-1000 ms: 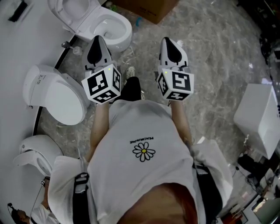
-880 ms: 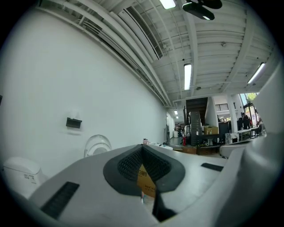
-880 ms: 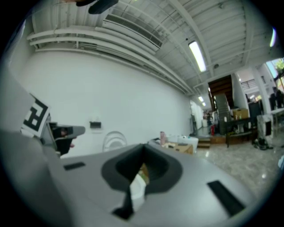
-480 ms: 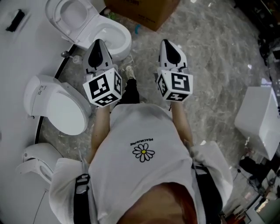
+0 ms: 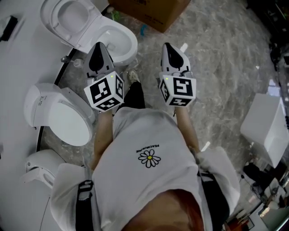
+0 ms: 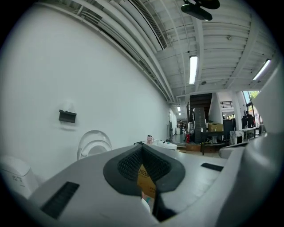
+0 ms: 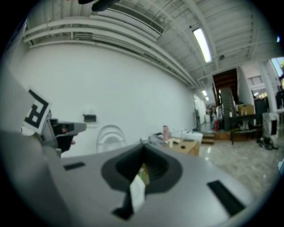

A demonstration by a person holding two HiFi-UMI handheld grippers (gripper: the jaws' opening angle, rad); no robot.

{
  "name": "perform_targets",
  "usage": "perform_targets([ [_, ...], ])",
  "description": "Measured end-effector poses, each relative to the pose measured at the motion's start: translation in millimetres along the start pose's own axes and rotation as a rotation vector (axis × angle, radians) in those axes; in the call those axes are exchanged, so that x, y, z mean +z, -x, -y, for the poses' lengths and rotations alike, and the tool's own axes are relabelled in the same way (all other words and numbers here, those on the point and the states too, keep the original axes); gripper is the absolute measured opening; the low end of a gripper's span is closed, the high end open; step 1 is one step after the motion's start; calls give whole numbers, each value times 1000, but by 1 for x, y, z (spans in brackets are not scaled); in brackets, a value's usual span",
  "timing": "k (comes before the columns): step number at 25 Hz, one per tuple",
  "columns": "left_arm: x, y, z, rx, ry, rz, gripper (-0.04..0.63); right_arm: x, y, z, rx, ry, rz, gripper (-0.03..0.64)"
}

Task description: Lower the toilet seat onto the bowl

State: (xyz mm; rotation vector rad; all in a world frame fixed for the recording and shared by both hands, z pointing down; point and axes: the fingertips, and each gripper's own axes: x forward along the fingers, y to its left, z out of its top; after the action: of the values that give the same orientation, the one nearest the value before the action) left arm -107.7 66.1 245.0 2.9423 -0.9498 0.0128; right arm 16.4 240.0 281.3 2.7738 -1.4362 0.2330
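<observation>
Three glossy white ceramic toilets [image 5: 63, 117] line the veined marble floor's [image 5: 226, 54] left edge. On the farthest toilet [image 5: 121, 45], the oval toilet seat [image 5: 67, 20] stands raised. The two grey grippers, left gripper [image 5: 100, 47] and right gripper [image 5: 168, 47], are pressed together, empty.

A long white wall [image 6: 88, 75] bounds one side of the room, bare except for a small black holder [image 6: 67, 116] fixed on it. From the foot of the wall a grey marbled floor [image 5: 226, 54] spreads out, glossy in places. A brown cardboard box [image 5: 151, 11] stands on the floor near the wall, and a white cabinet [image 5: 266, 128] sits well apart from the wall, across the floor. Above the wall, white beams [image 6: 133, 26] line the ceiling, and a lit strip light [image 6: 193, 68] hangs further out from the wall. Past the wall's far end rises a tall dark structure [image 6: 199, 117].
</observation>
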Motion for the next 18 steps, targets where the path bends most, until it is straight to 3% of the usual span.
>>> perform_targets([
  [10, 14, -136, -67, 75, 35, 2, 20, 39, -165, -5, 43, 38, -17, 29],
  [18, 16, -207, -129, 137, 63, 9, 20, 53, -264, -37, 96, 90, -39, 29],
])
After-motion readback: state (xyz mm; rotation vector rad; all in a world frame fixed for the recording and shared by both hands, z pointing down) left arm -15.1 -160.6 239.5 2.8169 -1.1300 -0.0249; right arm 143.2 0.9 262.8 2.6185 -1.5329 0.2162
